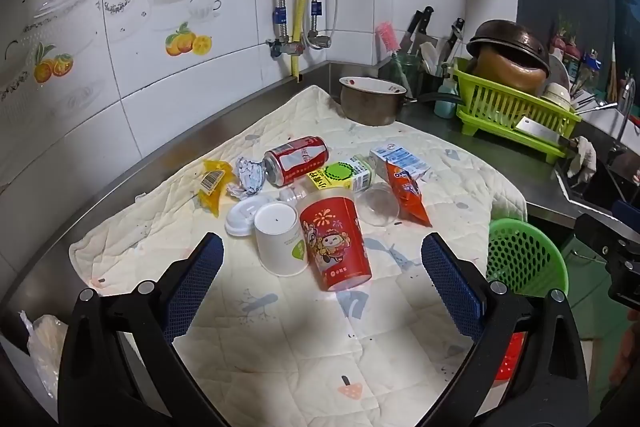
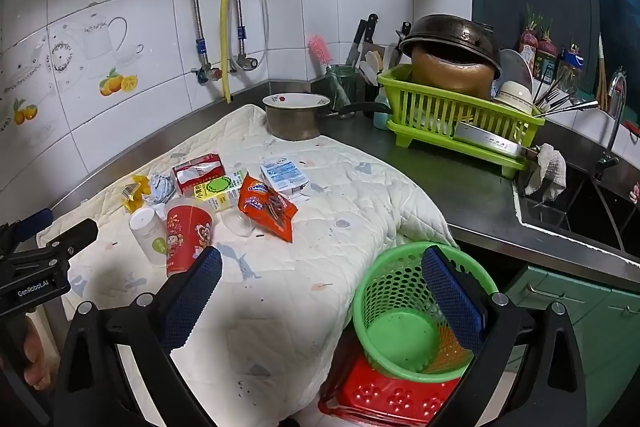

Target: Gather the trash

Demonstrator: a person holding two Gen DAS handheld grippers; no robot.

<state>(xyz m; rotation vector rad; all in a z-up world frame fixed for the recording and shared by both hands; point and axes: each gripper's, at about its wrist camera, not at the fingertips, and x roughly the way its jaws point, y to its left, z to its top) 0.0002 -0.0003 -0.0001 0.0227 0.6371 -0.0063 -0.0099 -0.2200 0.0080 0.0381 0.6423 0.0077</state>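
Note:
Trash lies in a heap on the quilted cloth [image 1: 320, 339]: a red paper cup [image 1: 336, 247], a white paper cup [image 1: 280, 243], a white lid [image 1: 242, 215], a red can [image 1: 296, 159], crumpled foil [image 1: 250, 175], a yellow wrapper [image 1: 214, 183], two cartons, a clear cup [image 1: 378, 205] and an orange snack packet [image 1: 406, 193]. My left gripper [image 1: 322, 241] hangs open just short of the two paper cups, holding nothing. My right gripper [image 2: 320, 255] is open and empty too, above the cloth's near right corner. A green perforated basket [image 2: 404, 311] stands below the counter's edge, behind its right finger.
A metal pot [image 2: 296, 119] sits at the cloth's far corner, with a green dish rack [image 2: 460, 115] full of dishes and knives to its right. Beyond lies the sink [image 2: 580, 211]. The basket rests on a red stool [image 2: 384, 395]. Tiled wall runs along the left.

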